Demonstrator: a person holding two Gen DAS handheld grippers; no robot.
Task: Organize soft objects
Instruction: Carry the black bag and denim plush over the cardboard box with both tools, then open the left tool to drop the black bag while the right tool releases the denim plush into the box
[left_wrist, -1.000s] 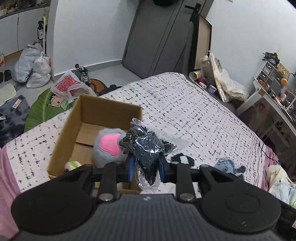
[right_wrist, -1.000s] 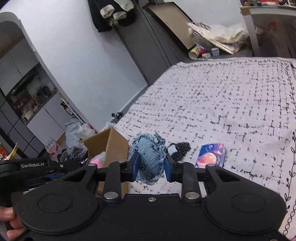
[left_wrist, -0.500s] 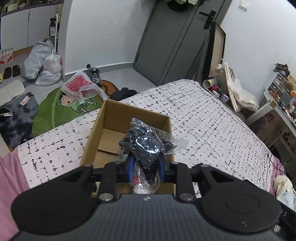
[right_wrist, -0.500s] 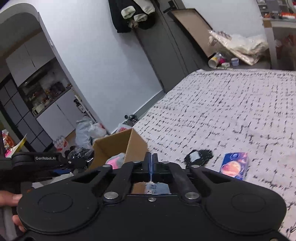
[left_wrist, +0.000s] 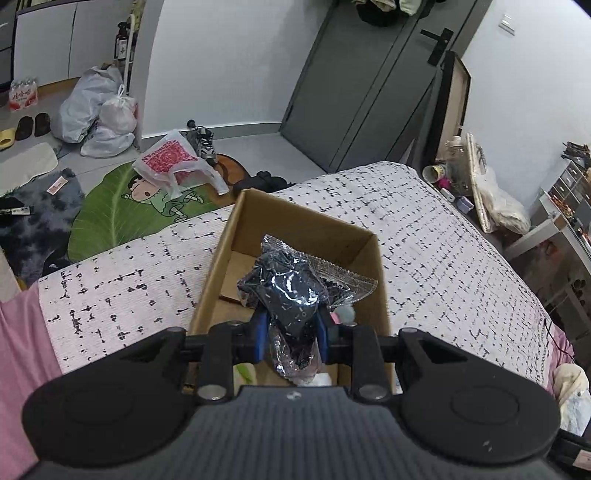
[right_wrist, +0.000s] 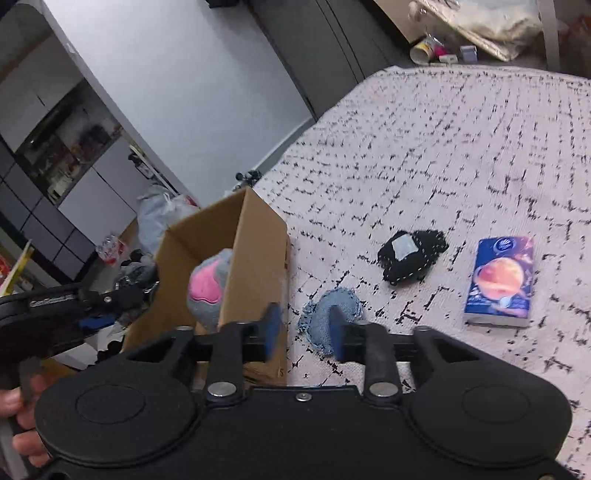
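Jaws of your left gripper (left_wrist: 290, 338) clench a plastic-wrapped dark bundle (left_wrist: 291, 291) above the cardboard box (left_wrist: 236, 236); your right gripper (right_wrist: 304, 330) hangs released, denim pouch (right_wrist: 327, 314) on the bed (right_wrist: 443, 147) between its jaws.

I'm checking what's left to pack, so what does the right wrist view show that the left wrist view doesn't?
Only the right wrist view shows the items lying on the bed: a denim pouch beside the box, a black pouch and a tissue pack. It also shows the right gripper with its jaws open and empty. Only the left wrist view shows the left gripper shut on a plastic bag above the box. Both show the box and the bed.
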